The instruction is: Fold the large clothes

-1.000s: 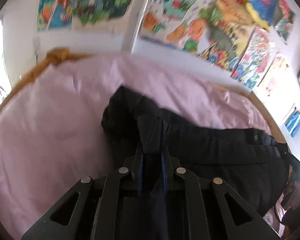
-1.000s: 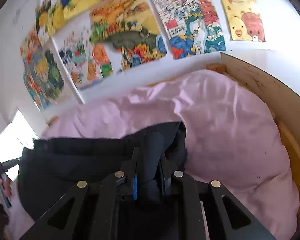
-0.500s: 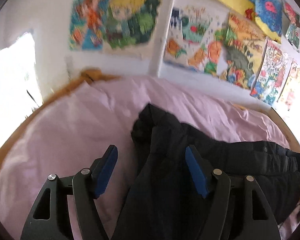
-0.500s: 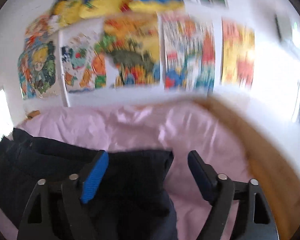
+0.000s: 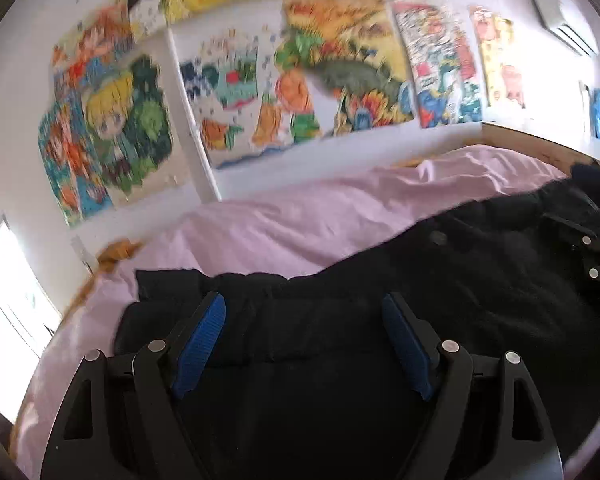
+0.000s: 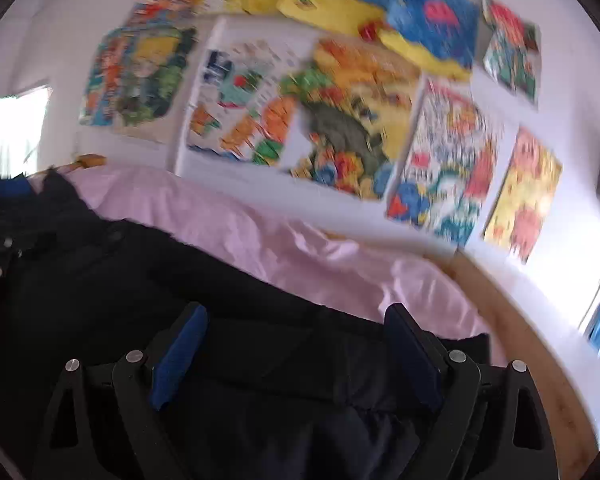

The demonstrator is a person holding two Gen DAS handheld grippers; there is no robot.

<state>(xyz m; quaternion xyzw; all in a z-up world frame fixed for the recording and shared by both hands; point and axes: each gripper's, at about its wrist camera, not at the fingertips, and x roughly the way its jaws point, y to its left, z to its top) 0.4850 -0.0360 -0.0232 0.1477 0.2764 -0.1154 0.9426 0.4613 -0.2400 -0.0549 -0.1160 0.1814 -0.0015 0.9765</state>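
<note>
your bed (image 5: 284, 224) carries a smooth, lightly rumpled pink sheet inside a wooden frame (image 6: 512, 312). across it lies the black garment (image 5: 460, 288), a soft matte fabric with a gathered band along its far edge (both views are blurred). your left tongs (image 5: 304, 334) are opening over its left end, blue ribbed pads clear of the cloth. your right tongs (image 6: 296, 346) are opening above the right end, gripping nothing.
</note>
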